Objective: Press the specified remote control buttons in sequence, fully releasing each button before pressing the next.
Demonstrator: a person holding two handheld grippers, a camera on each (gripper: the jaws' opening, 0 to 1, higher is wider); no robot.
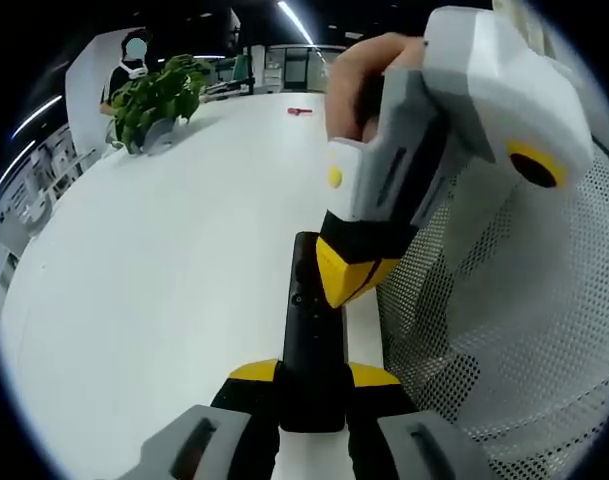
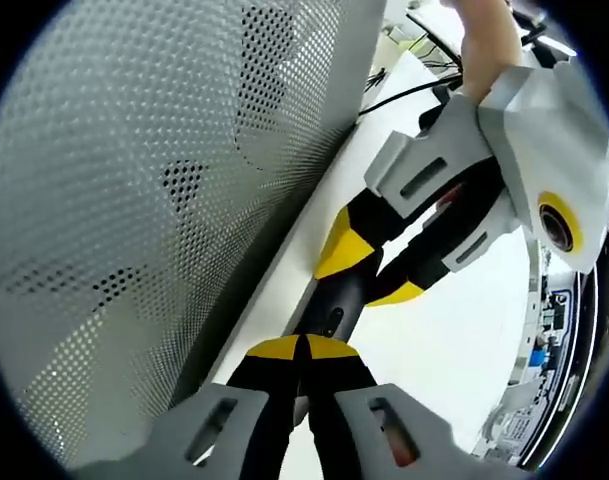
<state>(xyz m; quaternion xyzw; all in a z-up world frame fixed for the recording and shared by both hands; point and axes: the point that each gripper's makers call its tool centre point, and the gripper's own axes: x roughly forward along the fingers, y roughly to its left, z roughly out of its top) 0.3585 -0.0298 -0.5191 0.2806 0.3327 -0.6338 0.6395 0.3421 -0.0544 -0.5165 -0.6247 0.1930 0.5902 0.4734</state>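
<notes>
Lying lengthwise on a white tabletop [image 1: 164, 250], a slim black rectangular remote control [image 1: 311, 340] sits just beside a grey perforated metal panel [image 1: 514, 330]. In the left gripper view, the left gripper [image 1: 314, 385] has its yellow-tipped black jaws clamped on the near end of the remote, one jaw against each long side. The right gripper [image 1: 349, 275], held by a hand [image 1: 359, 75], comes down from above with its yellow tips drawn together, touching the remote's upper face near the far end. In the right gripper view, the right gripper [image 2: 301, 350] shows its jaw tips closed against each other over the remote [image 2: 334, 300], while the left gripper [image 2: 369, 270] straddles the remote from the far side. A green leafy potted plant [image 1: 159, 95] stands well apart at the table's far edge, near a small red object [image 1: 300, 111].
</notes>
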